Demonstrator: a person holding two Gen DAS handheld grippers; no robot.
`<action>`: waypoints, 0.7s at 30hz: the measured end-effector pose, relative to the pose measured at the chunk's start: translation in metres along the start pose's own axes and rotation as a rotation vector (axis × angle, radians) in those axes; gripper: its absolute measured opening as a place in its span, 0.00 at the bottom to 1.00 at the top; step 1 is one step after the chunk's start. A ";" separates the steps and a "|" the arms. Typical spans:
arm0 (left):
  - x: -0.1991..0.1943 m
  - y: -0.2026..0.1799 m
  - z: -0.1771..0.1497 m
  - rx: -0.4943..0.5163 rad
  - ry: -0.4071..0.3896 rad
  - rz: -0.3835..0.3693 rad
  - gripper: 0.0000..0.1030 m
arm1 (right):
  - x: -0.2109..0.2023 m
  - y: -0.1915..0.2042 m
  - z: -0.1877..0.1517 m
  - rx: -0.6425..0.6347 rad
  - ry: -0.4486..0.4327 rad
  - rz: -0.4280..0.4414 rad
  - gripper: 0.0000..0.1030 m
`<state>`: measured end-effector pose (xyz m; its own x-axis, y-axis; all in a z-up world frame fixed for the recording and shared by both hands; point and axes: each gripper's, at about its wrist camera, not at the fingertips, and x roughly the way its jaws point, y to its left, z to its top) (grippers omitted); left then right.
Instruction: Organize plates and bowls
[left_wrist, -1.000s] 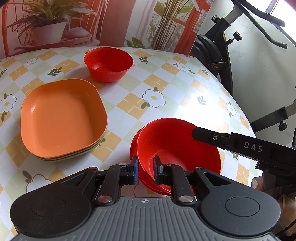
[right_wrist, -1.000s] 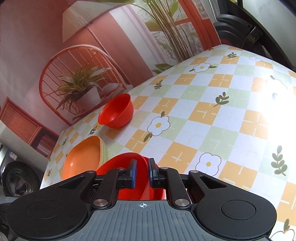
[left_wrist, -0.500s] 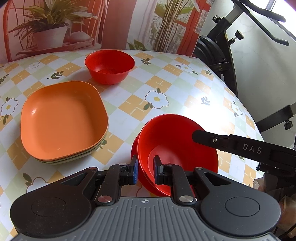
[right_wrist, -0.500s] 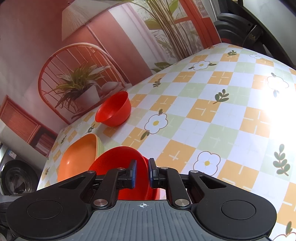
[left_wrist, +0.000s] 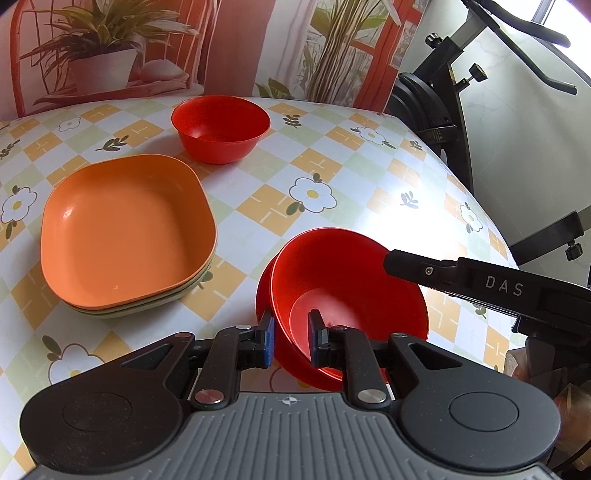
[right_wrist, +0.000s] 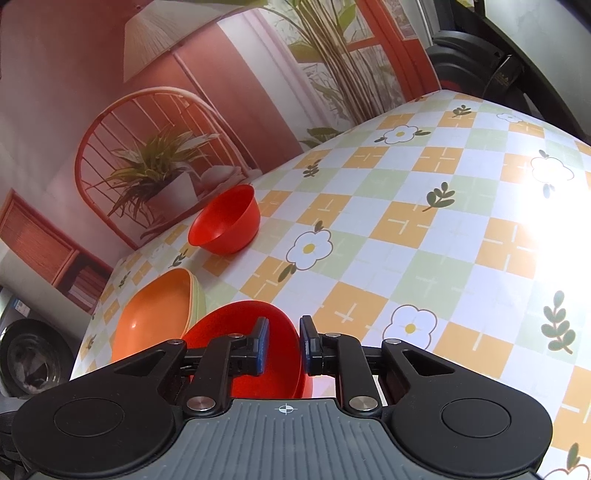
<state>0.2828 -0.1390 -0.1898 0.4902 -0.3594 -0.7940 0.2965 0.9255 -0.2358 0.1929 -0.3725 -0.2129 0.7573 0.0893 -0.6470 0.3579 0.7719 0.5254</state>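
Two nested red bowls (left_wrist: 362, 280) sit near me on the flowered table (left_wrist: 332, 155), the inner one tilted inside the outer. My left gripper (left_wrist: 291, 338) is shut on their near rim, one finger inside and one outside. My right gripper (right_wrist: 284, 345) is shut on the rim of the same red bowls (right_wrist: 229, 332) at their right side; one of its fingers (left_wrist: 406, 264) lies over that rim in the left wrist view. A third red bowl (left_wrist: 221, 125) stands alone at the back. A stack of square plates (left_wrist: 125, 229), orange on top, lies at the left.
An exercise bike (left_wrist: 443, 110) stands just past the table's right edge. A printed backdrop with a potted plant (left_wrist: 103, 55) rises behind the table. Bare tablecloth stretches between the bowls and to the right (right_wrist: 443, 221). A washing machine (right_wrist: 29, 354) shows at the far left.
The inner red bowl has tilted a little more inside the outer one, and its right rim has risen slightly. Both grippers have hardly moved. The plates and the far bowl stayed put.
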 end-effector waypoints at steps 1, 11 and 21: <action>0.000 0.001 0.000 -0.005 0.000 0.000 0.18 | 0.000 0.000 0.000 0.000 0.000 0.000 0.17; -0.008 0.011 -0.004 -0.054 -0.022 -0.001 0.33 | -0.004 0.004 0.002 -0.012 -0.013 0.001 0.17; -0.033 0.034 0.009 -0.150 -0.088 -0.017 0.33 | -0.025 0.012 0.026 -0.033 -0.082 0.016 0.17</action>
<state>0.2840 -0.0963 -0.1668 0.5579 -0.3777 -0.7389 0.1825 0.9245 -0.3348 0.1925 -0.3821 -0.1766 0.8052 0.0511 -0.5909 0.3283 0.7913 0.5158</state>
